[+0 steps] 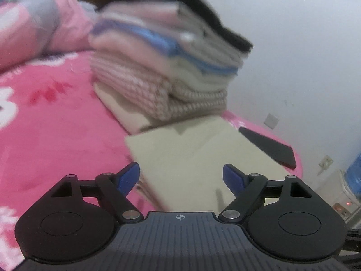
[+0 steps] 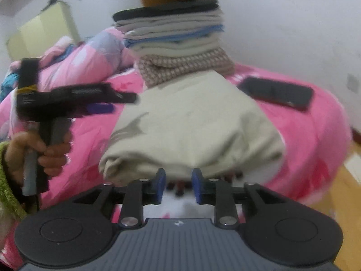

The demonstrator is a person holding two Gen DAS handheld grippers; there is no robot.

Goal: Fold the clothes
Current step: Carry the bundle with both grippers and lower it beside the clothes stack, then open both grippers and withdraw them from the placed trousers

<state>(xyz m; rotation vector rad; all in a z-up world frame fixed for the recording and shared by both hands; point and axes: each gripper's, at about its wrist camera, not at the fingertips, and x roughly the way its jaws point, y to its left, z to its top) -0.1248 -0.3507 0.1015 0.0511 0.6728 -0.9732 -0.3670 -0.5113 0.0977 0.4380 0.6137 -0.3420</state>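
Only the right wrist view shows a hand (image 2: 45,151) carrying the left gripper (image 1: 180,176), jaws wide, empty; right gripper (image 2: 178,185) parted, empty, before the folded cream garment (image 2: 191,122) at the bed's (image 2: 315,135) edge.

The stack of folded clothes (image 1: 167,52) is motion-blurred, and the left hand-held gripper (image 2: 99,103) is smeared, so its jaws are probably unreadable there.
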